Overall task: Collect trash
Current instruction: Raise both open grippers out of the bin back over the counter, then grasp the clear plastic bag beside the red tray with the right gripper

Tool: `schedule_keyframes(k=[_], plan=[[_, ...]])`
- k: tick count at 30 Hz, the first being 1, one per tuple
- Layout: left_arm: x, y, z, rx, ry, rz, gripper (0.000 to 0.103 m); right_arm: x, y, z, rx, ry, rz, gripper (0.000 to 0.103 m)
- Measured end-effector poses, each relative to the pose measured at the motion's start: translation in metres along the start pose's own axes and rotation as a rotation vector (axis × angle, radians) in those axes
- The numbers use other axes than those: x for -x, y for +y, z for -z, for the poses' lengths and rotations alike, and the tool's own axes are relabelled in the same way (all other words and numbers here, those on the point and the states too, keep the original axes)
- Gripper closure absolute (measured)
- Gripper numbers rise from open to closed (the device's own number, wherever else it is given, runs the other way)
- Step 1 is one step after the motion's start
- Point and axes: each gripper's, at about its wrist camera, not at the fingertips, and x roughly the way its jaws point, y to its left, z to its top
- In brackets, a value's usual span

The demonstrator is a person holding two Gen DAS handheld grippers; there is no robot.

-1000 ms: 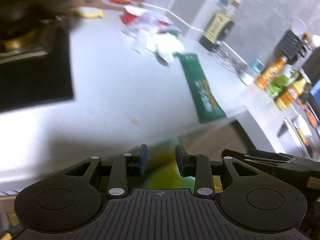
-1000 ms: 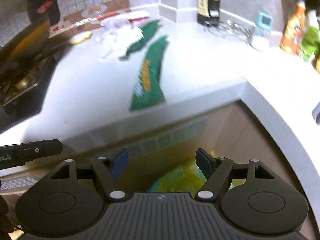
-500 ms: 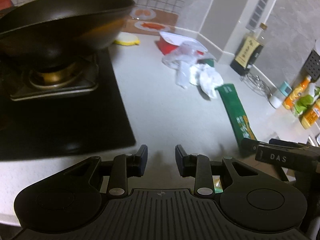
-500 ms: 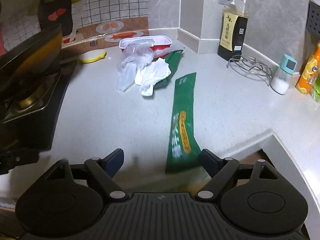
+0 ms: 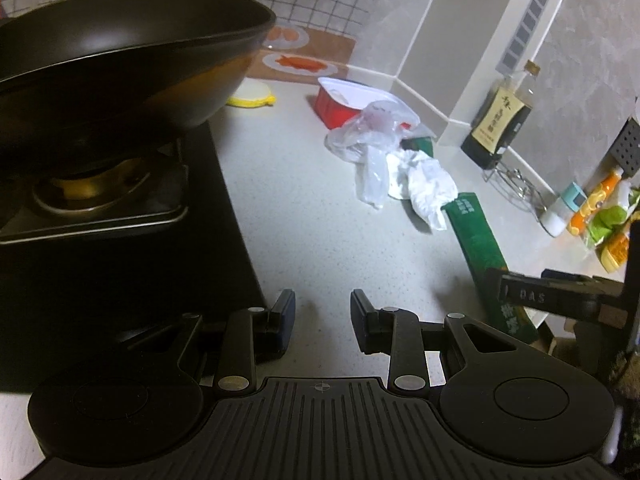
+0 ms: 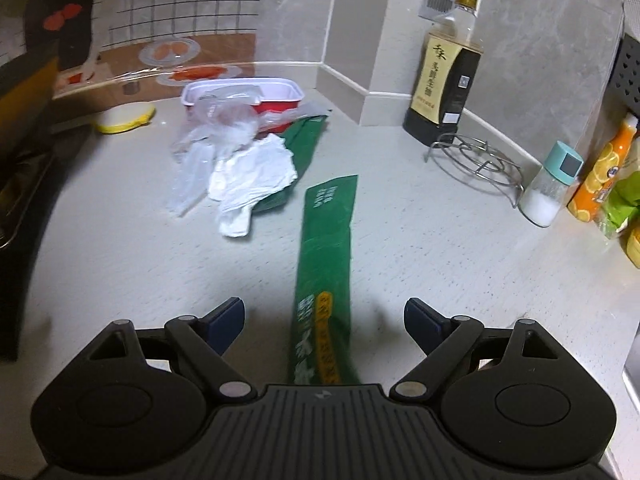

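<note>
Trash lies on the pale countertop (image 6: pixel 400 240). A long green wrapper (image 6: pixel 326 232) (image 5: pixel 476 244) runs toward me. Behind it are crumpled white paper (image 6: pixel 252 176) (image 5: pixel 424 184), a clear plastic bag (image 6: pixel 220 132) (image 5: pixel 372 136), a second green wrapper (image 6: pixel 306 136) and a red tray (image 6: pixel 256 96) (image 5: pixel 340 104). My right gripper (image 6: pixel 324 308) hangs over the near end of the long wrapper. Its jaws are opening, and the wrapper lies between them untouched. My left gripper (image 5: pixel 322 300) is open over bare counter beside the stove, empty.
A black wok (image 5: pixel 120 52) sits on the stove (image 5: pixel 100 200) at left. A yellow sponge (image 6: pixel 126 118), a sauce bottle (image 6: pixel 444 68), a wire trivet (image 6: pixel 476 160), a salt shaker (image 6: pixel 550 188) and orange bottles (image 6: pixel 604 176) line the back and right.
Both grippers came up from below the counter edge, where a yellow-green bag showed, and moved forward over the countertop. The right jaws spread wider.
</note>
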Motion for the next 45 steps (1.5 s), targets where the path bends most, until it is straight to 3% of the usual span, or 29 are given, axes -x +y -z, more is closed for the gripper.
schedule_keyframes(k=[4, 13, 30, 36, 40, 45], plan=[[-0.009, -0.002, -0.005, -0.009, 0.017, 0.022, 0.069, -0.015, -0.007, -0.005, -0.039, 0.025, 0.025, 0.015], [-0.026, -0.014, -0.010, -0.044, 0.069, 0.056, 0.069, -0.024, -0.014, -0.009, -0.087, 0.034, -0.018, 0.015], [-0.041, -0.015, -0.015, -0.021, 0.090, 0.040, 0.069, -0.034, -0.009, -0.013, -0.112, 0.051, -0.114, 0.015], [-0.039, -0.005, -0.017, 0.022, 0.083, 0.014, 0.069, -0.023, 0.006, -0.034, 0.004, -0.069, -0.118, 0.015], [-0.037, 0.006, -0.017, 0.057, 0.096, -0.022, 0.069, -0.038, 0.024, -0.063, 0.063, -0.068, -0.187, 0.014], [-0.030, 0.016, -0.016, 0.075, 0.093, -0.063, 0.069, -0.072, 0.065, -0.092, 0.184, -0.097, -0.160, 0.014]])
